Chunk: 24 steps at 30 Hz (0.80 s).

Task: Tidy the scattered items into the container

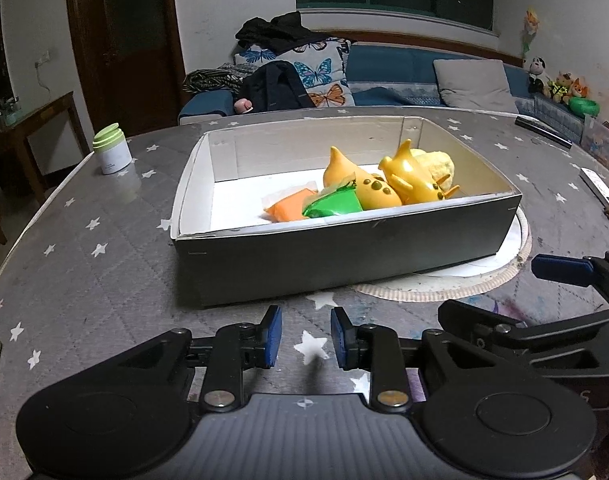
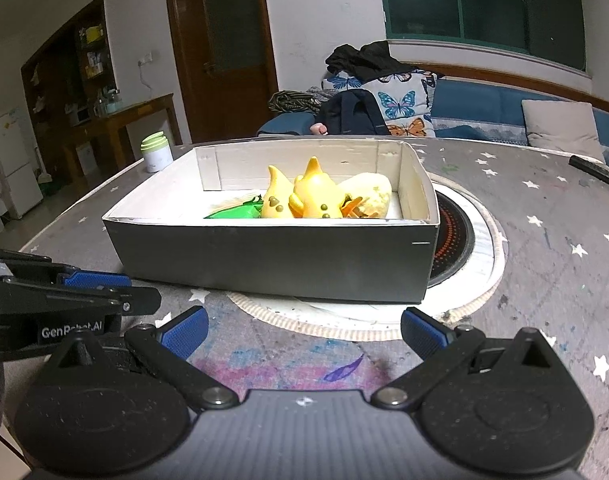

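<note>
A dark cardboard box (image 1: 336, 256) with a white inside stands on the grey star-patterned table. In it lie two yellow toy figures (image 1: 412, 178), a pale yellow lump (image 1: 440, 162), a green packet (image 1: 334, 204) and an orange packet (image 1: 288, 208). The box (image 2: 272, 260) and toys (image 2: 312, 196) also show in the right wrist view. My left gripper (image 1: 306, 338) is empty in front of the box, jaws a narrow gap apart. My right gripper (image 2: 302, 330) is wide open and empty, also in front of the box.
A white jar with a green lid (image 1: 111, 150) stands at the table's far left. A round hotplate with a white ring (image 2: 464, 240) lies under the box's right end. A remote (image 1: 602, 196) and a dark stick (image 1: 542, 132) lie far right. A sofa stands behind.
</note>
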Each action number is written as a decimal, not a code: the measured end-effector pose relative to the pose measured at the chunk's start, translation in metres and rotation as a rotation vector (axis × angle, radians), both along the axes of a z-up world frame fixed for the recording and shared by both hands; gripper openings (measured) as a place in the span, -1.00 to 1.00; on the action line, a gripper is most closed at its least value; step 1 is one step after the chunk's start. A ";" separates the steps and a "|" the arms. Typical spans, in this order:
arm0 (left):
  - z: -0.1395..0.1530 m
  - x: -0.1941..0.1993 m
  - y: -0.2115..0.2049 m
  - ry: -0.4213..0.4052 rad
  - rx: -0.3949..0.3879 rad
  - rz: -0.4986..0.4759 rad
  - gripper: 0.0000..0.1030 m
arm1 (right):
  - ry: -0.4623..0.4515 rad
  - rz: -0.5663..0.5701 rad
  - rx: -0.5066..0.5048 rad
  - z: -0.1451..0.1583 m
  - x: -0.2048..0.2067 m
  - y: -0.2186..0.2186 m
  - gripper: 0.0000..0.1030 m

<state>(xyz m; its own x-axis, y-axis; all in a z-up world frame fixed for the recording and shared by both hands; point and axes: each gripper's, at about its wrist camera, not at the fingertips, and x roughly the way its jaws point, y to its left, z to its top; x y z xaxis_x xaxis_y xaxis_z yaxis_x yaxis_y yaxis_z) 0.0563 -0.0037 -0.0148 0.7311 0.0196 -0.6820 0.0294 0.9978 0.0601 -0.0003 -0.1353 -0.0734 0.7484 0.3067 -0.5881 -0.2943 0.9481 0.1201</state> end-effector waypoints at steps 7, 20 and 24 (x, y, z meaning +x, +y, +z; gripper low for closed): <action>-0.001 0.001 -0.002 0.003 -0.001 0.002 -0.43 | 0.002 -0.003 0.006 -0.001 0.001 0.000 1.00; -0.002 0.003 0.002 -0.006 -0.016 0.004 -0.43 | 0.004 -0.008 0.010 -0.002 0.003 0.000 1.00; -0.002 0.001 0.001 -0.034 0.014 0.007 -0.43 | 0.005 -0.010 0.011 -0.002 0.003 0.000 1.00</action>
